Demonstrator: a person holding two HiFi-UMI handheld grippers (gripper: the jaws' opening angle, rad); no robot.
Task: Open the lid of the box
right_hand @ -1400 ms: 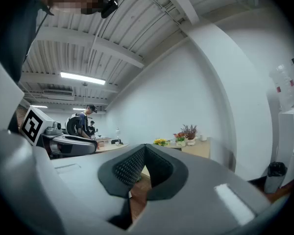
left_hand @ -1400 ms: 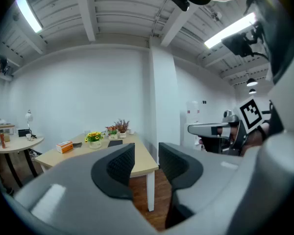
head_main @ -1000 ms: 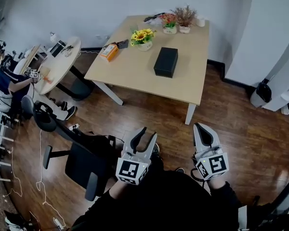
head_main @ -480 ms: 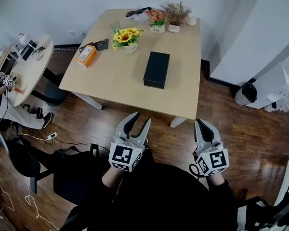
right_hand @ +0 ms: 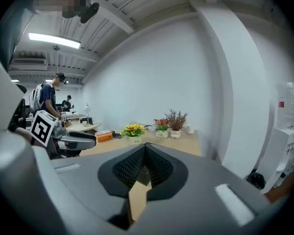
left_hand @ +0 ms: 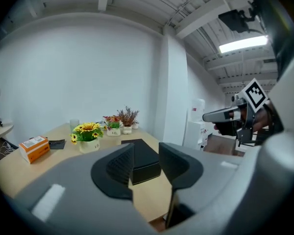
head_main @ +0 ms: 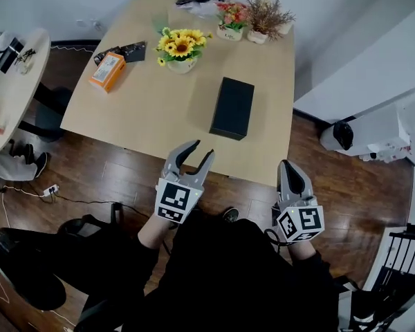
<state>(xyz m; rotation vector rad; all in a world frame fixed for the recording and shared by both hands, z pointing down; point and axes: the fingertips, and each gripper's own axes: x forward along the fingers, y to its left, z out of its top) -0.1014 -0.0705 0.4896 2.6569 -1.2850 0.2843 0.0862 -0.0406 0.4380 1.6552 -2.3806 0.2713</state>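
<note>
A black rectangular box lies shut on the wooden table, right of centre. My left gripper hovers over the table's near edge, short of the box, jaws apart with nothing between them. In the left gripper view the box shows through the gap of the left gripper. My right gripper stays off the table's near right corner, jaws shut and empty. In the right gripper view, the right gripper points along the table.
A sunflower pot, two more plant pots, an orange box and a dark flat item sit on the far half of the table. A round table stands at the left. A white unit stands at the right.
The view has moved forward toward the table: the box and table now lie closer, and both grippers have reached the table's near edge. Jaws have not changed.
</note>
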